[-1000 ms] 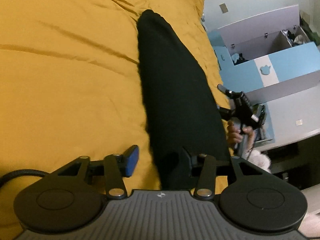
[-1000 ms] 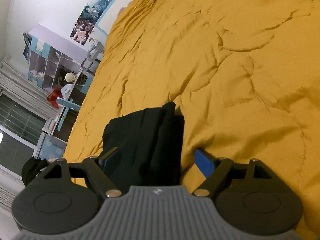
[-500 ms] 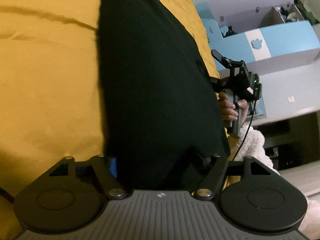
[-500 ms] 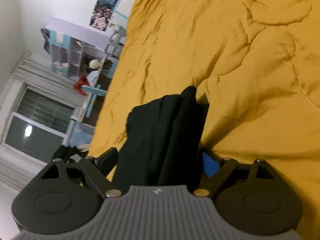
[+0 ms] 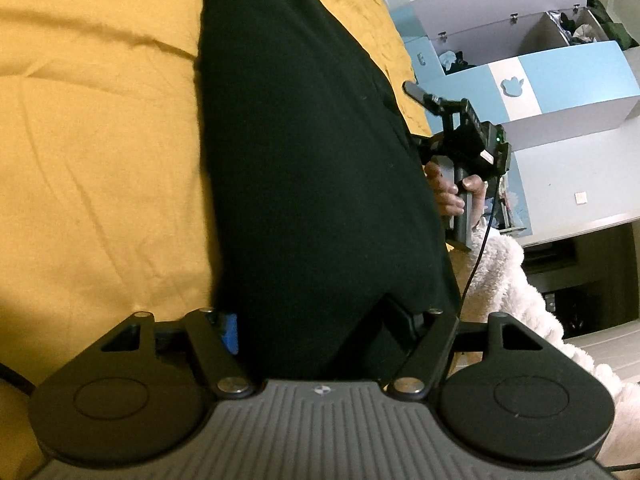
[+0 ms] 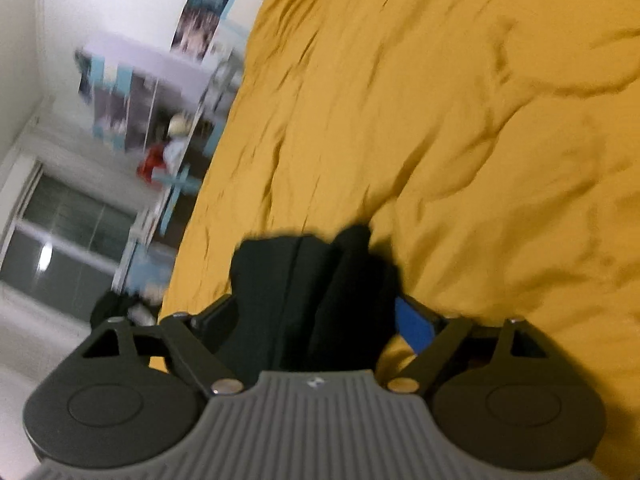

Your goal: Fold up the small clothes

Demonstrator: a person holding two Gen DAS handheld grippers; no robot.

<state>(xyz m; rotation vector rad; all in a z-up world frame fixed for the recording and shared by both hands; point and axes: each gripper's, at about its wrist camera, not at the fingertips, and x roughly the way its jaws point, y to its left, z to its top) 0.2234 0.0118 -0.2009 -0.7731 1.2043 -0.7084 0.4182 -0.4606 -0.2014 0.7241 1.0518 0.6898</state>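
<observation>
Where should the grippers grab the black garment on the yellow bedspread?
Probably the near hem of the black garment, one corner per gripper, coming in low from the near side. It lies as a long flat strip running away, so this edge is nearest.

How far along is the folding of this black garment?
Done: the black garment lies on the yellow bedspread as a long narrow strip, layers showing at its end. In hand: it sits between both wide-open grippers, left and right, whose jaws are opening. Left: probably a crosswise fold.
</observation>
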